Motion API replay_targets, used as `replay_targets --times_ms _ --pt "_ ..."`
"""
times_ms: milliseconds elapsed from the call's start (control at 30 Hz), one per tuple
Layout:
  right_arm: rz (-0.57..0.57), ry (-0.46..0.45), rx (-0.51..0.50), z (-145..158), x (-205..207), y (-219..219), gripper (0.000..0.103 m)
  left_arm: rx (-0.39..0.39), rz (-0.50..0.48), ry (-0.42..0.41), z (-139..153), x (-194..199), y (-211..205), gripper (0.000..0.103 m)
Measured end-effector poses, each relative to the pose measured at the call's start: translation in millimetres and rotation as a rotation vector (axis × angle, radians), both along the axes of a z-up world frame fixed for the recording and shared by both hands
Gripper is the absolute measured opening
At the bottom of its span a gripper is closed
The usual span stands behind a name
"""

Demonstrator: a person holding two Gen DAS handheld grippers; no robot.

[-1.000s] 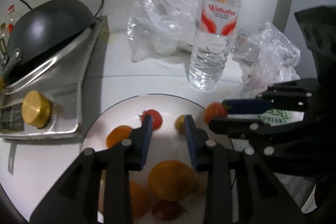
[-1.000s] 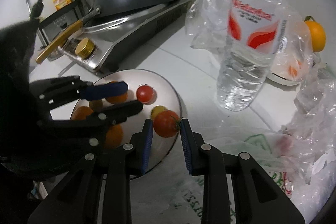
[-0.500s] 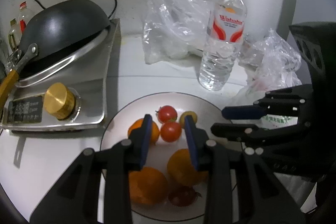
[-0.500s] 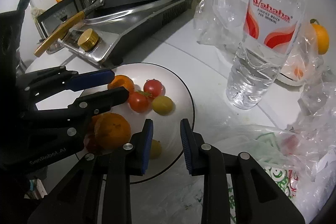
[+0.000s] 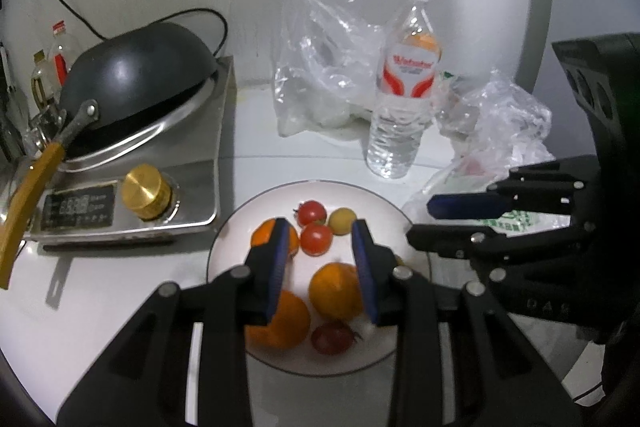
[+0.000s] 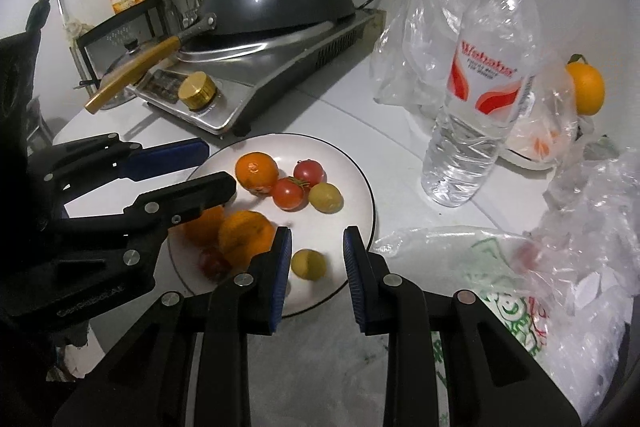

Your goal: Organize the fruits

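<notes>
A white plate (image 5: 236, 227) (image 6: 356, 171) holds oranges (image 5: 334, 291) (image 6: 256, 171), red tomatoes (image 5: 316, 239) (image 6: 288, 193) and small yellow fruits (image 5: 343, 221) (image 6: 325, 197). My left gripper (image 5: 320, 259) is open and empty above the plate's middle. My right gripper (image 6: 314, 255) is open and empty over the plate's near right edge, with a yellow fruit (image 6: 308, 265) lying between its fingers on the plate. An orange (image 6: 586, 89) sits at the far right behind plastic bags.
A water bottle (image 5: 404, 83) (image 6: 480, 79) stands behind the plate. Clear plastic bags (image 5: 324, 67) (image 6: 592, 227) lie at the back and right. A cooker with a black wok (image 5: 136, 83) (image 6: 276, 3) stands at the left.
My right gripper let go of the red tomato onto the plate and drew back. Both grippers pulled back and up from the plate.
</notes>
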State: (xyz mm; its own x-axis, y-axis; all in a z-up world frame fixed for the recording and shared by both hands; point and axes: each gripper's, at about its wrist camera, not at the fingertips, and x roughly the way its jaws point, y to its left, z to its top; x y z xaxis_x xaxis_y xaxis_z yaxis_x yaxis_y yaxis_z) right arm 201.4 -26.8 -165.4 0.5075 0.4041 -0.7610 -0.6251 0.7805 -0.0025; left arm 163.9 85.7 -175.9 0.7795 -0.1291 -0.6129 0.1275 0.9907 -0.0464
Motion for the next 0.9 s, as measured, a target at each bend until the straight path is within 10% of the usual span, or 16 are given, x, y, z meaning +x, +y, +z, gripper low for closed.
replay_targets --times_ms 900 --pt "-0.062 -0.150 0.053 64 -90 -39 0.030 -0.011 0.047 -0.152 60 -99 -16 0.048"
